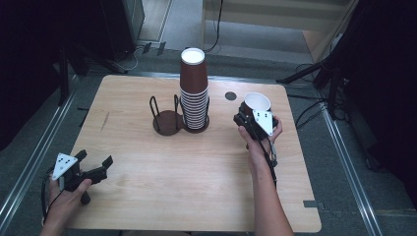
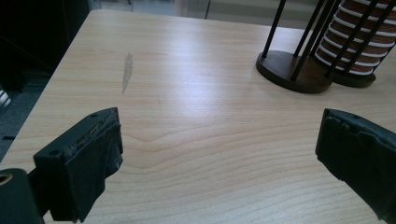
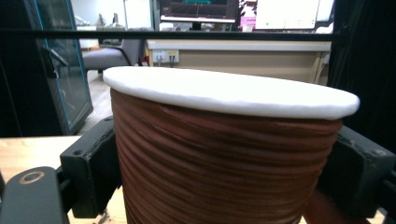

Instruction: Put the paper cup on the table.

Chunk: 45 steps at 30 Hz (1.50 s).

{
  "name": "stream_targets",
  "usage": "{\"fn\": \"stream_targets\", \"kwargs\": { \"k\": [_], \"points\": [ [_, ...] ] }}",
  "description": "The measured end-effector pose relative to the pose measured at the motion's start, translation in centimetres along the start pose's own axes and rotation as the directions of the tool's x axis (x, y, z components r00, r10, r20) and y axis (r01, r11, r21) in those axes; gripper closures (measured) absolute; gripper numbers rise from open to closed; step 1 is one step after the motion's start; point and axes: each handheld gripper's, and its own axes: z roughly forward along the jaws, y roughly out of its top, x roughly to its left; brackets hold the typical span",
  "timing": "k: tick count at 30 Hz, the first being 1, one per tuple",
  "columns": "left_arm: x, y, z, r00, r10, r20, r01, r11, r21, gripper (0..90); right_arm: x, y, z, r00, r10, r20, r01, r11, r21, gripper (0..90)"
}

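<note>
Your right gripper [image 1: 251,114] grips 1 brown cup [image 1: 256,102], mouth up and white inside, just right of the rack [image 1: 169,118]. The rack has 2 round bases: the left one bare, the right one bearing a tall cup stack [image 1: 193,91]. Your left gripper [image 1: 94,162] rests spread wide near the table's [image 1: 196,187] left edge.

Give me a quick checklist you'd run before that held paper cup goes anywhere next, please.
1. Grip: right gripper has its jaws on both sides of the brown cup: ok.
2. Cup upright, white rim on top: ok.
3. Cup crushed by the jaws: cannot tell.
4. Cup stack standing straight in its holder: ok.
5. Empty holder ring beside the stack free to receive a cup: ok.
6. Left gripper open, resting near the table corner, away from the cups: ok.
</note>
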Motion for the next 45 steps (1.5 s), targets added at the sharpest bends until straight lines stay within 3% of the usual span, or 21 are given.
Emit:
{"fn": "stream_targets", "kwargs": {
  "k": [3, 7, 14, 18, 29, 45],
  "points": [
    [0.1, -0.1, 0.1, 0.9997, 0.024, -0.004, -0.024, 0.9989, 0.040, 1.1, -0.1, -0.8, 1.0, 0.9993, -0.036, -0.014, 0.036, 0.999, -0.001, 12.0],
    [0.1, 0.0, 0.3, 0.9998, 0.019, 0.002, -0.019, 0.9983, 0.054, 1.1, -0.2, -1.4, 1.7, 0.9988, -0.047, -0.014, 0.047, 0.999, 0.007, 11.6],
    [0.1, 0.0, 0.3, 0.9999, 0.005, 0.009, -0.006, 0.9979, 0.064, 1.1, -0.5, -2.1, 2.6, 0.9999, -0.013, -0.004, 0.013, 0.999, 0.029, 11.3],
    [0.0, 0.0, 0.4, 1.0000, -0.008, -0.004, 0.008, 0.9981, 0.061, 1.1, -0.4, -2.5, 3.0, 0.9994, -0.028, -0.021, 0.028, 0.999, 0.026, 11.2],
    [0.0, 0.1, 0.8, 0.9993, -0.036, 0.008, 0.035, 0.9973, 0.064, 1.1, -0.2, -3.1, 3.0, 0.9965, -0.071, -0.044, 0.072, 0.997, 0.035, 10.9],
    [0.1, 0.1, 0.9, 0.9984, -0.053, 0.021, 0.051, 0.9949, 0.087, 1.1, -0.2, -3.9, 2.7, 0.9972, -0.065, -0.037, 0.068, 0.995, 0.070, 9.7]
  ]
}}
